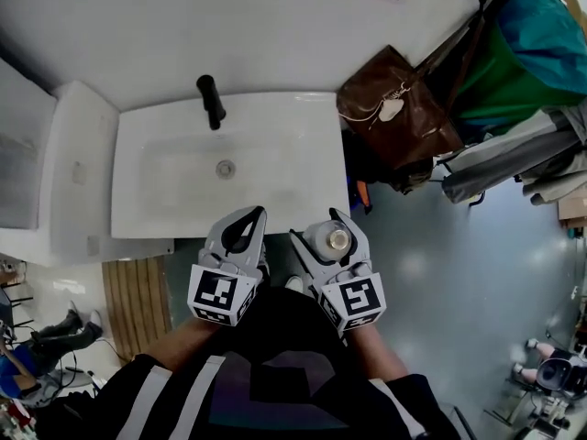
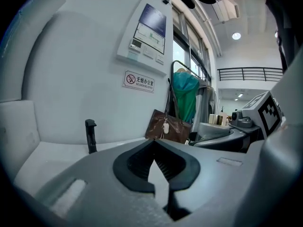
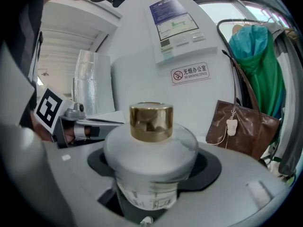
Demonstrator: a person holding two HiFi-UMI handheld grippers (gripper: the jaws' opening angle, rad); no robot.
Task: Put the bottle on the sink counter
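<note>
Right gripper view: the right gripper [image 1: 316, 225] fingers clamp the bottle [image 3: 150, 148], upright at frame centre; head view places it short of the sink [image 1: 147, 218] front edge, with the left gripper [image 1: 240, 232] fingers shut and empty. Judged step: transport; the next move calls for a forward reach to the table [image 1: 78, 154] at frame left and a level set-down. The bottle base is hidden and its label unreadable.

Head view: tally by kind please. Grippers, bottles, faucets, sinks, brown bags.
grippers: 2, the left gripper shut on nothing, the right gripper shut on the bottle
bottle: 1
faucet: 1
sink: 1
brown bag: 1
total: 6
</note>
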